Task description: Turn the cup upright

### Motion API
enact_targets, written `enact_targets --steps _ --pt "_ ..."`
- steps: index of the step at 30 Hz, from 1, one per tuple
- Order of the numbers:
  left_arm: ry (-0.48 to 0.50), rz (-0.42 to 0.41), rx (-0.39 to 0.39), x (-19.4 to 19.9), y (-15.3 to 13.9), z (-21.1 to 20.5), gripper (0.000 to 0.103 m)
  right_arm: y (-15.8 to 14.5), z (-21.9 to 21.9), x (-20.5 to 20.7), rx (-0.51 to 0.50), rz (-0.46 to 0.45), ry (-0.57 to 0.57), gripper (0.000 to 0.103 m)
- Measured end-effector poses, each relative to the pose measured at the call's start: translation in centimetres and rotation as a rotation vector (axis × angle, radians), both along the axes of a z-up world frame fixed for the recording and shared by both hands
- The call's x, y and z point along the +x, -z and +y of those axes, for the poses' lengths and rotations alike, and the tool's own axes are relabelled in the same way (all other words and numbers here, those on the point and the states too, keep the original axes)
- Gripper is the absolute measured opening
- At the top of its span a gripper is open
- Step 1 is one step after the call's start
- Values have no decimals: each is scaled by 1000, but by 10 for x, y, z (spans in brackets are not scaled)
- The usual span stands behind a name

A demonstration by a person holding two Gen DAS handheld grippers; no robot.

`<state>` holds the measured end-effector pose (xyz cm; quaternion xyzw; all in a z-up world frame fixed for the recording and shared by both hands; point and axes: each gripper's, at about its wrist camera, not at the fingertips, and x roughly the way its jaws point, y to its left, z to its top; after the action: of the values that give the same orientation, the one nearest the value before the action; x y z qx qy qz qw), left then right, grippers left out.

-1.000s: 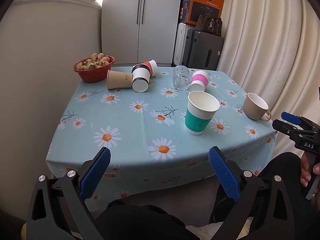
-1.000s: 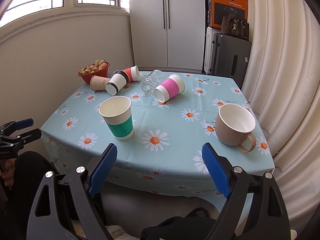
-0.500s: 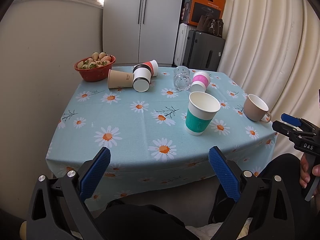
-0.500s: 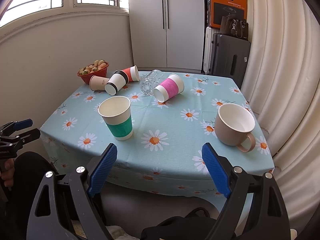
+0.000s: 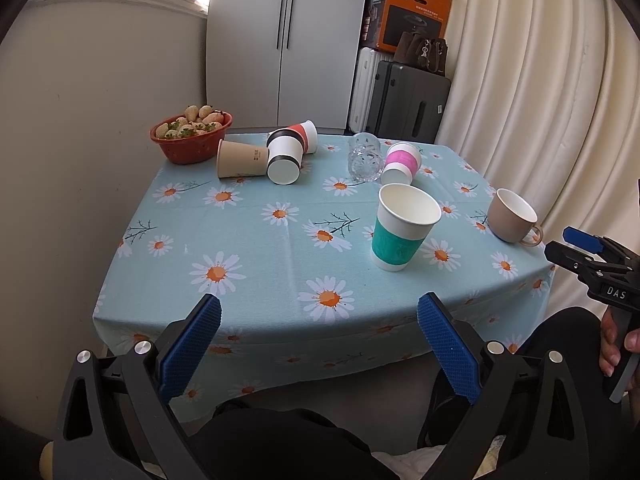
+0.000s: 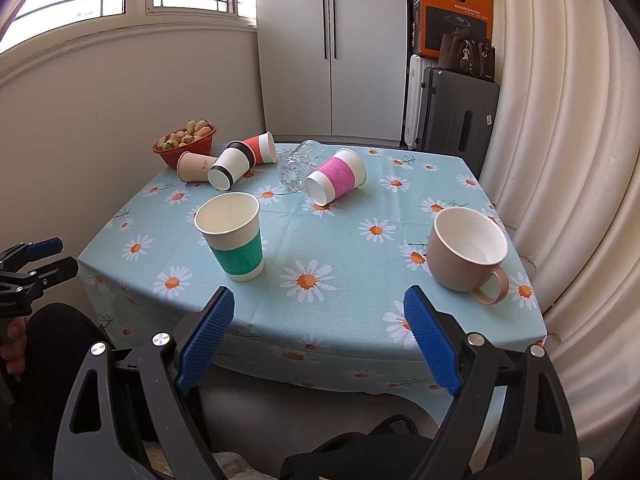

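A green-banded paper cup (image 5: 400, 228) (image 6: 236, 236) and a beige mug (image 5: 512, 216) (image 6: 466, 254) stand upright near the table's front. Lying on their sides at the back are a pink-banded cup (image 5: 402, 162) (image 6: 338, 180), a clear glass (image 5: 364, 158) (image 6: 298, 164), a black-banded cup (image 5: 284, 158) (image 6: 230, 166), a red cup (image 5: 302, 136) (image 6: 262, 148) and a tan cup (image 5: 240, 159) (image 6: 196, 166). My left gripper (image 5: 318, 336) is open and empty, held before the front edge. My right gripper (image 6: 318, 326) is open and empty, also before the front edge.
A red bowl of strawberries (image 5: 191, 136) (image 6: 184, 144) sits at the back left corner of the daisy tablecloth (image 5: 260, 248). A wall is at the left, curtains at the right, a cabinet and suitcases behind. Each gripper shows at the other view's edge.
Both grippers have crept slightly toward the table and stay open. The cups have not moved.
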<state>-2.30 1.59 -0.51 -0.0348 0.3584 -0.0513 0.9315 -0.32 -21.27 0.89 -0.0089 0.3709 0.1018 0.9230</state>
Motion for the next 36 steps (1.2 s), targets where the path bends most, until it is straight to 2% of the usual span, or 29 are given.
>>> enact_targets --steps 36 --pt "-1 -2 2 -1 0 1 96 1 -1 0 0 0 1 86"
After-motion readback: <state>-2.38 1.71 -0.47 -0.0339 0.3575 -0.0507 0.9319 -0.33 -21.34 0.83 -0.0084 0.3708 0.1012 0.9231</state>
